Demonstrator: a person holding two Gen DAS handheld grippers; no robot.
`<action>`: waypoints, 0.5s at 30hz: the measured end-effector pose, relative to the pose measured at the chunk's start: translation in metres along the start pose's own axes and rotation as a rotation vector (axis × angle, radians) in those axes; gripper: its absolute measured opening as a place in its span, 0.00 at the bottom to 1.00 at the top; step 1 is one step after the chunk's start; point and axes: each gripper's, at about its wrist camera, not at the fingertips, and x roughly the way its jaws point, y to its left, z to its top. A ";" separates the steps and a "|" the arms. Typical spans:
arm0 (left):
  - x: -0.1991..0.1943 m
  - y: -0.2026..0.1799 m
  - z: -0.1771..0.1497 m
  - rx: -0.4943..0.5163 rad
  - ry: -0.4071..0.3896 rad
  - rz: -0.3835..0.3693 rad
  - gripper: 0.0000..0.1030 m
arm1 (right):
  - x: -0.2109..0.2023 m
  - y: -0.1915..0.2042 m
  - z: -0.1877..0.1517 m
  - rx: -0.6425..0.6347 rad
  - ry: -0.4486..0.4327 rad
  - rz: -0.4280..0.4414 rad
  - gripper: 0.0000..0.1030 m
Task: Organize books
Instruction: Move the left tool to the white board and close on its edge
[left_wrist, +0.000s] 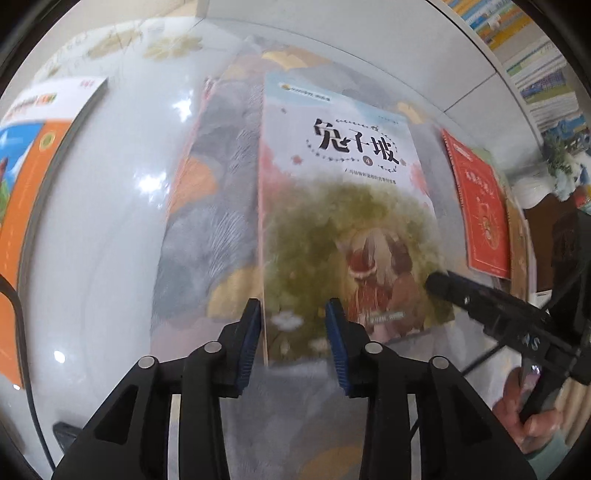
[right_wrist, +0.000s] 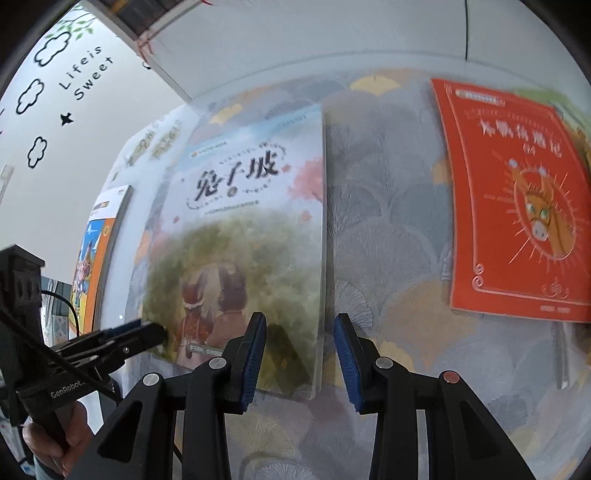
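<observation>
**Three books on the table, both grippers spread at the middle one**

Three books lie flat on the table, going left to right:

- Orange book at far left on the bare glossy surface, well apart from the others.
- Rabbit-cover book in the middle, lying on the leaf-patterned cloth.
- Red book at right, also on the cloth, apart from the middle one.

Left gripper: fingers spread, straddling the left near corner of the rabbit-cover book. The book's left edge sits just beside the left blue pad; contact is hard to call through the blur. Nothing pinched.

Right gripper: fingers spread too, straddling the book's right near corner, with its right edge running between the pads. Not gripping.

Each gripper's tip shows in the other's view at the book's near corners: right one low right in the left wrist view, left one low left in the right wrist view.
</observation>
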 end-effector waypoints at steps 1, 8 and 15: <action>0.001 -0.003 0.001 0.004 -0.001 0.013 0.34 | 0.002 0.001 -0.001 0.007 0.006 0.015 0.38; -0.006 -0.004 0.003 -0.005 -0.011 0.048 0.35 | -0.004 0.001 -0.004 -0.002 -0.002 0.037 0.45; -0.035 -0.088 -0.013 0.171 -0.091 -0.070 0.36 | -0.076 -0.065 -0.059 0.093 -0.077 0.001 0.45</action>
